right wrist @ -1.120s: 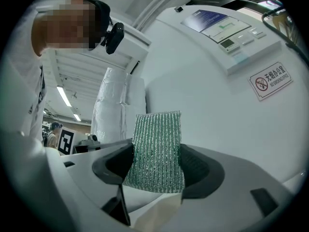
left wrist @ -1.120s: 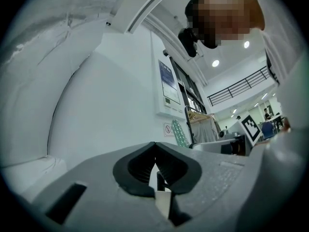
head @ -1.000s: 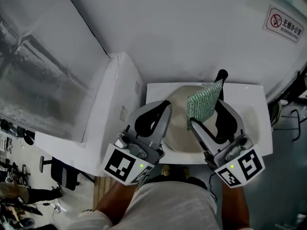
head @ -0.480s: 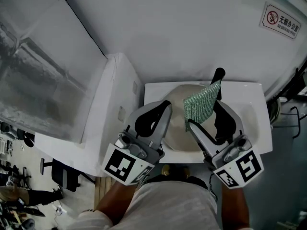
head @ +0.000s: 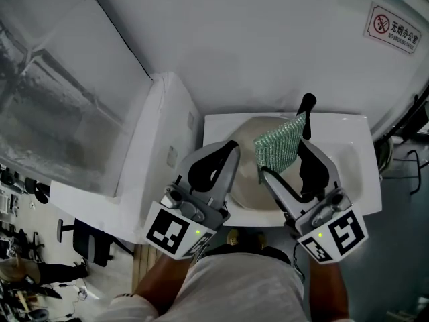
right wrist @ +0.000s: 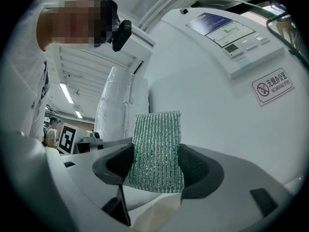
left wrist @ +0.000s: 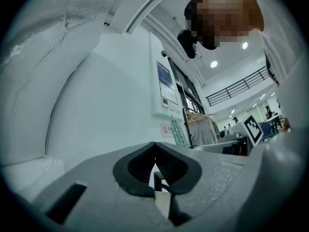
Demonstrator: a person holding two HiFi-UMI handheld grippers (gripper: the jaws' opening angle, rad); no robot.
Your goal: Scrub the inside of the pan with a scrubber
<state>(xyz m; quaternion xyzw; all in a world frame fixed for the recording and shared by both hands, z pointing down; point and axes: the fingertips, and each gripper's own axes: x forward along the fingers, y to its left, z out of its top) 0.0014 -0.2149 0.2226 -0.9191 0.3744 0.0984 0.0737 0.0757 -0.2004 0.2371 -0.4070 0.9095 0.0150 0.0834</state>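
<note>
Right claw (head: 285, 159) (right wrist: 157, 166): pinching the green scrubber (head: 278, 151) (right wrist: 155, 149) by its lower part, most of it standing out past the pads.
Left claw (head: 231, 149) (left wrist: 154, 161): pressed together, nothing between the pads; placed over the left edge of the pan.
Scrubber position: over the pan in the head view; contact with it not possible to tell.
Pan (head: 244, 180): pale inside, on the white tabletop (head: 348, 139); black handle (head: 307, 106) pointing toward the wall.

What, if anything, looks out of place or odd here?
Nothing stands out: the pan sits in the white sink, the right tool grips the green scrubber over it, and nothing looks spilled or damaged.
</note>
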